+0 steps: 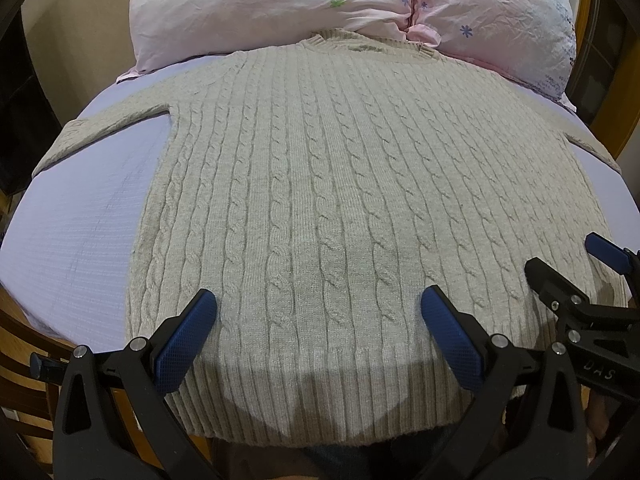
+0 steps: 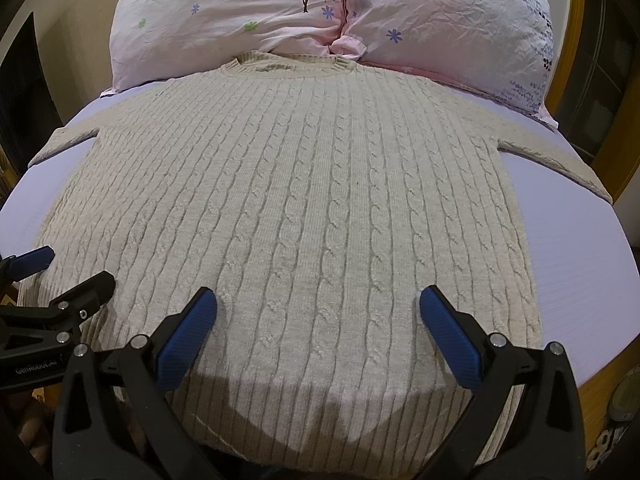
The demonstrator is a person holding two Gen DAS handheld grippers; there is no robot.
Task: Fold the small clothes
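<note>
A beige cable-knit sweater [image 1: 320, 184] lies flat and spread out on a lavender bed sheet [image 1: 72, 232], collar at the far end, ribbed hem nearest me; it also shows in the right wrist view [image 2: 304, 200]. Both sleeves stretch out to the sides. My left gripper [image 1: 318, 304] is open and empty, hovering just above the hem on the sweater's left half. My right gripper [image 2: 318, 304] is open and empty above the hem on the right half. The right gripper's fingers [image 1: 608, 256] show at the right of the left wrist view.
Pink flowered pillows [image 1: 280, 4] lie at the far end behind the collar. Bare lavender sheet [image 2: 580, 264] lies on both sides of the sweater. A wooden bed frame [image 2: 584, 40] edges the right side; dark furniture stands at the left.
</note>
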